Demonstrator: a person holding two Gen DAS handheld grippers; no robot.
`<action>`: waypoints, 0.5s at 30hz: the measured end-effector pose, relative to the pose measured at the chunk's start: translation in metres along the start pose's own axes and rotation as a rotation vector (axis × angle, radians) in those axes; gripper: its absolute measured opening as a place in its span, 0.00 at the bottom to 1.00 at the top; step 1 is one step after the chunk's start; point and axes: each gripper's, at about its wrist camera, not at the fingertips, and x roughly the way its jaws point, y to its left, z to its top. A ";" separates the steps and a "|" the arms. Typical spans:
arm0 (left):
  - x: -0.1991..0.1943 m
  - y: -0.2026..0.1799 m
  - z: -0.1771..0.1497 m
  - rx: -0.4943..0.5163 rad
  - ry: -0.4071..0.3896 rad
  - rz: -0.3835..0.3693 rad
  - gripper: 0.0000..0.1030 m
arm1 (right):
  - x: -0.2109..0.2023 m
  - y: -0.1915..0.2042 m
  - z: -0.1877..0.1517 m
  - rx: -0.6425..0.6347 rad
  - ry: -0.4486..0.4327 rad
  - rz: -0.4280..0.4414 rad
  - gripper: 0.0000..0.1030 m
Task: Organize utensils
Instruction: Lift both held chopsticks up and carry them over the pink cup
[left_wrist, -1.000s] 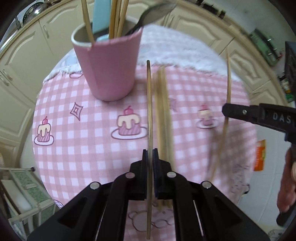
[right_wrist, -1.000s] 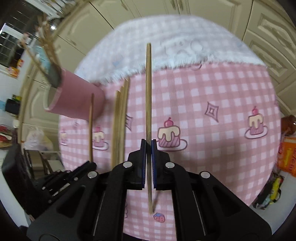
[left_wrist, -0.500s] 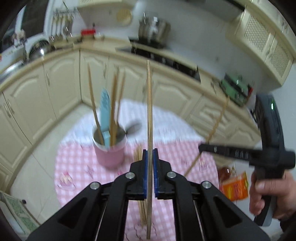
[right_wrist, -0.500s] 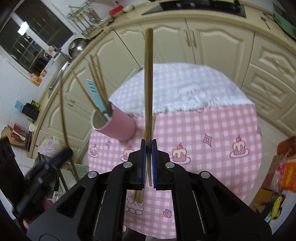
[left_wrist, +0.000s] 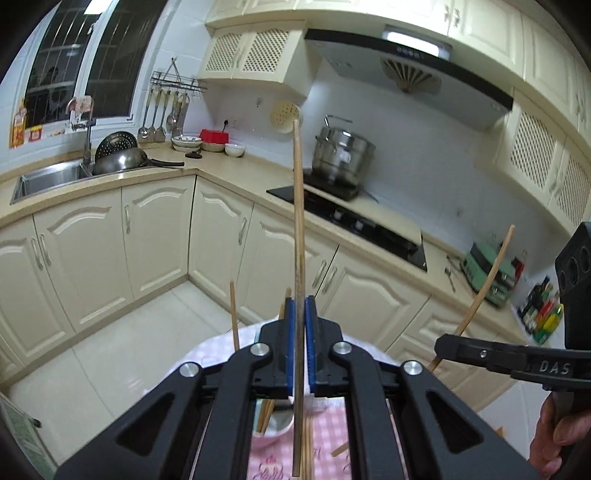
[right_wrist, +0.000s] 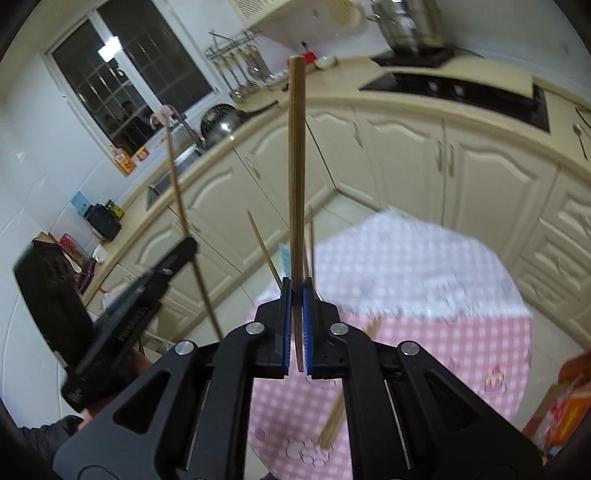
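A steel stockpot (left_wrist: 341, 155) stands on the black hob (left_wrist: 354, 221). A steel sink (left_wrist: 48, 177) is set into the beige counter (left_wrist: 221, 171), a colander (left_wrist: 118, 147) beside it. Ladles hang from a wall rack (left_wrist: 166, 107) over cream cabinet doors (left_wrist: 155, 236).

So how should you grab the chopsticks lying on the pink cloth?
Pinch the chopsticks near the middle, coming down from above and squeezing across their thin width. They lie flat on the tablecloth, so no end sticks up, and a middle grip should stop tipping.
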 end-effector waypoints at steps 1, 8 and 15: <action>0.006 0.004 0.002 -0.011 -0.008 -0.009 0.05 | 0.004 0.002 0.006 -0.011 -0.002 0.005 0.05; 0.042 0.025 0.004 -0.049 -0.038 -0.027 0.05 | 0.031 0.009 0.024 -0.054 0.006 0.011 0.05; 0.072 0.035 -0.015 -0.048 -0.028 -0.023 0.05 | 0.072 0.006 0.026 -0.077 0.051 -0.006 0.05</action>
